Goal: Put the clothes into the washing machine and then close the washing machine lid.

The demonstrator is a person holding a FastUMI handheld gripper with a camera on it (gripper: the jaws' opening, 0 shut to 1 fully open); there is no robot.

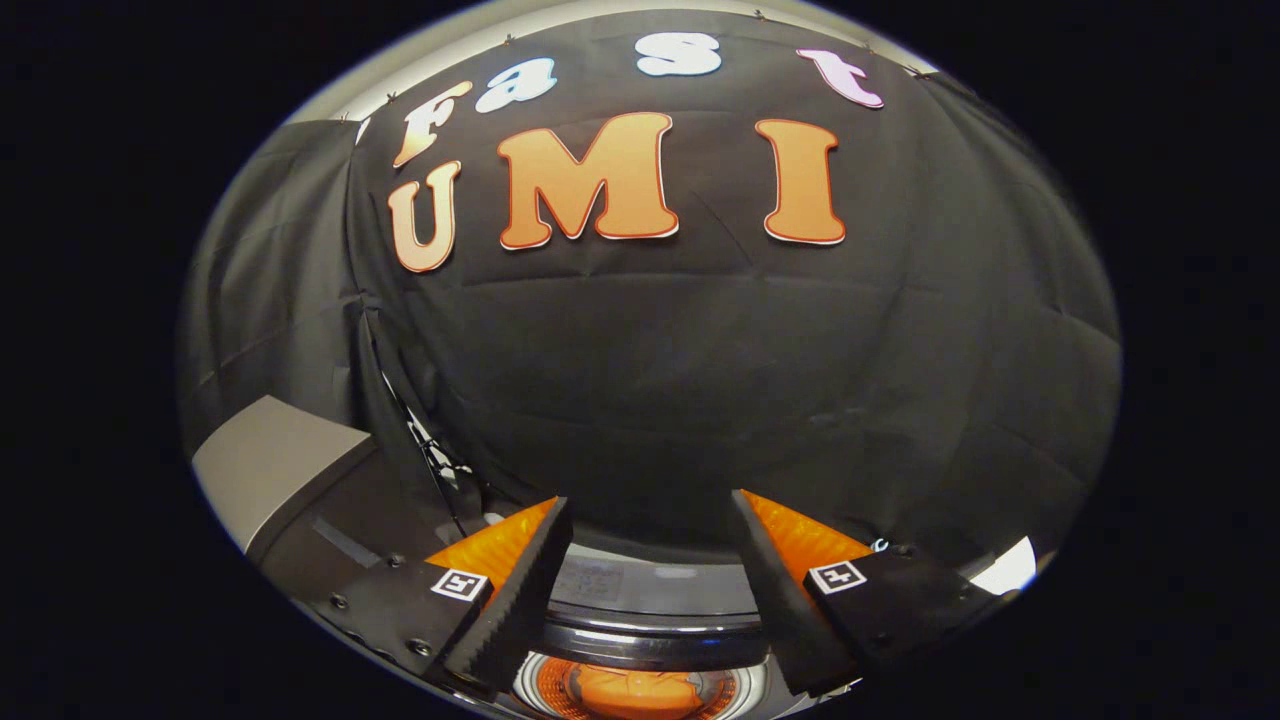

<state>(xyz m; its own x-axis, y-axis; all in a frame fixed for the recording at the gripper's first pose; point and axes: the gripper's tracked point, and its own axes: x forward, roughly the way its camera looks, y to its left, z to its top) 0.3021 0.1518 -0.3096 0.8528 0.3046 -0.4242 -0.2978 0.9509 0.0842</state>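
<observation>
Gripper (650,560) is wide open, nothing between the fingers, nothing held. Both fingers point forward and slightly down over the top of the washing machine (650,605). Black ridged pads (520,600) face each other across a broad gap, with orange backing behind them and a small square marker tag on each finger base.

Below and between the fingers sits the washing machine's round opening (640,690), a chrome ring around a drum. Inside it is something orange (640,692). It reads as clothing already in the drum, but only a sliver shows, so I can't say for sure, nor whether it's fully inside. Just beyond the opening is a pale flat panel, likely the control area at the machine's back edge; details are too blurred to read.

Can't pick out the lid with confidence. The opening looks uncovered, so the lid is judged still open.

A grey flat surface (275,465) sits off to the left of the fingers, possibly a table or shelf top. A thin cable (430,455) runs down the black cloth wall near it.

Progress judgement: the clothes step is likely done or nearly so, since orange fabric is in the drum and the gripper is empty. What's left is closing the lid, which means finding its edge and swinging it down over the opening.
</observation>
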